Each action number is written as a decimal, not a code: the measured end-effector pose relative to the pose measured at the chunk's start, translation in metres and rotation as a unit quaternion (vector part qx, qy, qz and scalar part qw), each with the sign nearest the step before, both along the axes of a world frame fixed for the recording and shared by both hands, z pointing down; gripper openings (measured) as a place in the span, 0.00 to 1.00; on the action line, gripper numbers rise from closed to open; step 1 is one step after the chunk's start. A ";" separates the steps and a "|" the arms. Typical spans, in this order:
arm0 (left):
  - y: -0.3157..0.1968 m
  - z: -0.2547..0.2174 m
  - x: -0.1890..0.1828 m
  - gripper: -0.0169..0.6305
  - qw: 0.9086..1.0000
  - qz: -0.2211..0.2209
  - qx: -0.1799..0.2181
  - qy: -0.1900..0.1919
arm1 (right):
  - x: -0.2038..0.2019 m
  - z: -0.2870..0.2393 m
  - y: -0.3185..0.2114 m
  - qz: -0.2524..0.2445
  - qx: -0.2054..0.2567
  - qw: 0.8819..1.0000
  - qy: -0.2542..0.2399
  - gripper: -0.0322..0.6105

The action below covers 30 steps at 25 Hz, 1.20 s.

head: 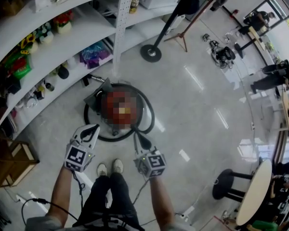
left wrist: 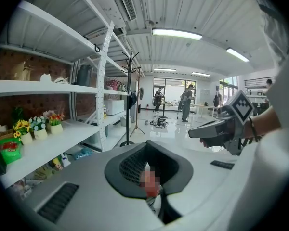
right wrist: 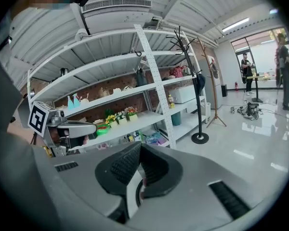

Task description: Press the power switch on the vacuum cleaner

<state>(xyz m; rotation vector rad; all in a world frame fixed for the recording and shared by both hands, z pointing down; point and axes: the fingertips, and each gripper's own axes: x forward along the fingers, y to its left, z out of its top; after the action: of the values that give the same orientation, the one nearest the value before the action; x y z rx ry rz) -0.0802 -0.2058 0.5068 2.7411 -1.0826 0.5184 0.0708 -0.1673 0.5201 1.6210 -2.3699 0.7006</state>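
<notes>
Vacuum cleaner [head: 118, 109]: rigid, likely heavy, stable under top press; switch not discernible. Left gripper [head: 94, 128], right gripper [head: 137, 139]: jaws together, empty.

**Head view.** A mosaic patch covers the top of the vacuum [head: 97, 101], so no switch can be made out on it. The forearms [head: 62, 196] run off the lower edge, and the crate [head: 12, 160] is cut by the left edge. Goods on the shelf [head: 82, 35] are too small to name.

**Left gripper view.** A second patch masks the opening behind the closed tips of the left gripper [left wrist: 147, 145]. Its grey body hides whatever lies below. The hand holding the right gripper [left wrist: 195, 132] is largely hidden behind it. People [left wrist: 187, 102] in the far room are too small to tell apart.

**Right gripper view.** A person [right wrist: 283, 71] at right is clipped by the lens rim.
</notes>
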 end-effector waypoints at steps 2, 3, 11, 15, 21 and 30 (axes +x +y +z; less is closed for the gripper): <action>-0.002 0.007 -0.001 0.04 1.000 -0.002 -0.002 0.000 | -0.002 0.010 -0.003 -0.004 -0.006 1.000 -0.001 0.07; -0.003 0.010 -0.001 0.04 1.000 -0.006 -0.005 0.004 | -0.003 0.014 -0.005 -0.005 -0.006 1.000 -0.001 0.07; -0.015 0.046 -0.004 0.04 0.999 -0.022 -0.021 0.010 | -0.006 0.063 -0.017 -0.016 -0.009 1.000 0.012 0.07; -0.017 0.069 -0.007 0.04 1.000 -0.017 -0.020 0.006 | -0.010 0.084 -0.022 -0.011 -0.021 1.000 0.004 0.07; -0.017 0.106 -0.010 0.04 0.999 -0.032 -0.037 0.010 | -0.008 0.126 -0.028 -0.016 -0.025 0.999 0.013 0.07; -0.015 0.158 -0.011 0.04 0.999 -0.017 -0.045 -0.007 | -0.006 0.177 -0.033 -0.014 -0.039 0.999 0.012 0.07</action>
<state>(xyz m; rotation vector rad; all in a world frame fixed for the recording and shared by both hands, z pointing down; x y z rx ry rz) -0.0907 -0.2211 0.6645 2.6401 -1.0793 0.5673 0.0645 -0.2005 0.6966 1.5529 -2.3146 0.7531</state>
